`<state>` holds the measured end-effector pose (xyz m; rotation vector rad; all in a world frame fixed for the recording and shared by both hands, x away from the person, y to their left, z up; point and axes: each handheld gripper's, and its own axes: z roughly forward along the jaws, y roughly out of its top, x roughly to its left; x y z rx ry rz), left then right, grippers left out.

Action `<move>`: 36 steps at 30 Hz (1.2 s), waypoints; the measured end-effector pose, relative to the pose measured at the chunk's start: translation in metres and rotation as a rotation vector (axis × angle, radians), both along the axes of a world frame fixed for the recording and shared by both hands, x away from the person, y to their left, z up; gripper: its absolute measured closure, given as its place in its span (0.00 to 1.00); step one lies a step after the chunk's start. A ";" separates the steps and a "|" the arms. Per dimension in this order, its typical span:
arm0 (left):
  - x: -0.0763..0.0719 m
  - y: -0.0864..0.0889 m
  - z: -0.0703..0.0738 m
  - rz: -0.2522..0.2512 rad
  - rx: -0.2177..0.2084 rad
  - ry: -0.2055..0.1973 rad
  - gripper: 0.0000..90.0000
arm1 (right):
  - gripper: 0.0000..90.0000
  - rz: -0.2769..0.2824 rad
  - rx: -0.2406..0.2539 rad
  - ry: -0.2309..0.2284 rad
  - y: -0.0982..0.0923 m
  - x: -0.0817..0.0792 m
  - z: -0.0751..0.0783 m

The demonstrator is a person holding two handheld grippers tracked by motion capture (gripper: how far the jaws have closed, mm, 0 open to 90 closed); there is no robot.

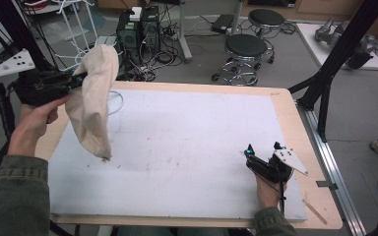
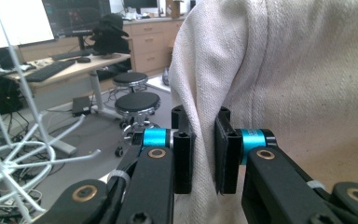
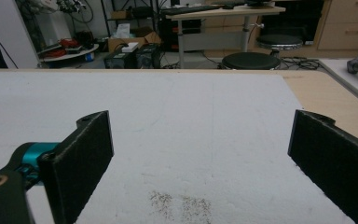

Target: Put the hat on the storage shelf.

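The cloth (image 1: 94,101) hangs long-ways, top up and bottom end down, just touching the white counter (image 1: 187,147) at its left side. It is cream, soft and folded over. The left hand-held gripper (image 1: 81,78) pinches its top fold. The right hand-held gripper (image 1: 262,150) is spread wide, holding nothing.

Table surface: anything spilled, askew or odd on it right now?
Yes. Dark crumbs lie scattered on the white mat, just ahead of the open right hand-held gripper. More specks sit under the low end of the beige cloth, which the left hand-held gripper holds pinched.
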<state>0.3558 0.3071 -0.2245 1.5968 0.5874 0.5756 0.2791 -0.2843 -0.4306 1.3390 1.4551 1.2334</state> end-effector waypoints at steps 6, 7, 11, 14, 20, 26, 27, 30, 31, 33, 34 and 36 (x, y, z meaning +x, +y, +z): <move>0.000 0.011 0.010 0.029 -0.019 -0.014 0.89 | 0.06 0.000 0.006 0.003 -0.001 -0.001 0.000; 0.001 0.013 0.011 0.037 -0.021 -0.015 0.89 | 0.06 0.001 0.002 0.000 -0.001 -0.001 0.000; 0.005 0.023 0.015 0.064 -0.037 -0.022 0.89 | 0.06 -0.004 0.003 0.010 -0.003 0.000 -0.001; 0.010 0.028 0.018 0.081 -0.050 -0.026 0.89 | 0.06 -0.006 -0.002 0.015 -0.004 -0.001 -0.001; 0.017 0.034 0.026 0.121 -0.064 -0.043 0.89 | 0.06 -0.013 -0.001 0.021 -0.006 -0.002 -0.001; 0.020 0.038 0.037 0.165 -0.057 -0.058 0.89 | 0.06 -0.006 -0.002 0.016 -0.006 -0.002 -0.001; 0.020 0.039 0.040 0.174 -0.054 -0.062 0.89 | 0.06 -0.005 -0.001 0.015 -0.006 -0.002 -0.001; 0.021 0.043 0.050 0.190 -0.050 -0.071 0.89 | 0.06 -0.002 0.001 0.016 -0.006 -0.002 -0.001; 0.021 0.044 0.053 0.196 -0.049 -0.073 0.89 | 0.06 -0.002 0.004 0.016 -0.006 -0.002 -0.001; 0.022 0.047 0.060 0.216 -0.046 -0.081 0.89 | 0.06 -0.002 0.008 0.017 -0.006 -0.002 -0.001; 0.023 0.048 0.062 0.224 -0.046 -0.085 0.89 | 0.06 -0.001 0.005 0.015 -0.006 -0.002 -0.001; 0.024 0.050 0.068 0.241 -0.048 -0.089 0.89 | 0.06 -0.001 0.010 0.015 -0.006 -0.002 -0.001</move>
